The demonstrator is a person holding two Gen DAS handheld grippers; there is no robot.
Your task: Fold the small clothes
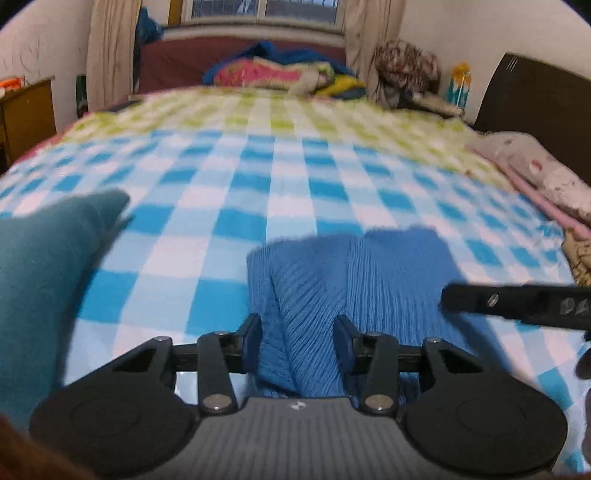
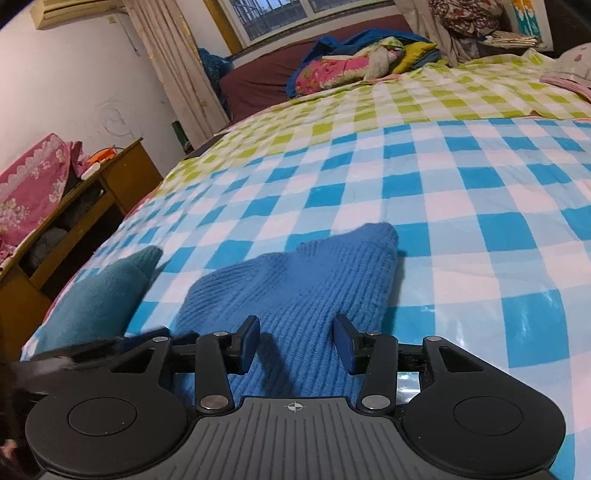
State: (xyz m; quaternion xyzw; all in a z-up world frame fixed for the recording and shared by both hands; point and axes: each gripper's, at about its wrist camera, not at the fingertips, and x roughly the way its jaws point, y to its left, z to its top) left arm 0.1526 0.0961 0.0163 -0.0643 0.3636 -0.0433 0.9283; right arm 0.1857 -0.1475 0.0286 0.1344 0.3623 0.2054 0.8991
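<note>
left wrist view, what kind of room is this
Most likely a home bedroom: a wide bed under a checked blue, white and green sheet, a heap of bright bedding below a curtained window, and a wooden bedside cabinet by the wall.

1. Two garments are counted on one bed [image 1: 258, 177]: one blue knit [image 1: 332, 280] and one teal piece [image 1: 44, 258].
2. Two grippers are counted: left gripper [image 1: 298, 345], right gripper [image 2: 297, 345].
3. One cabinet [image 2: 92, 206] is seen.
4. One window [image 1: 258, 9] is seen.
5. One bedding heap [image 1: 280, 72] is counted.
</note>
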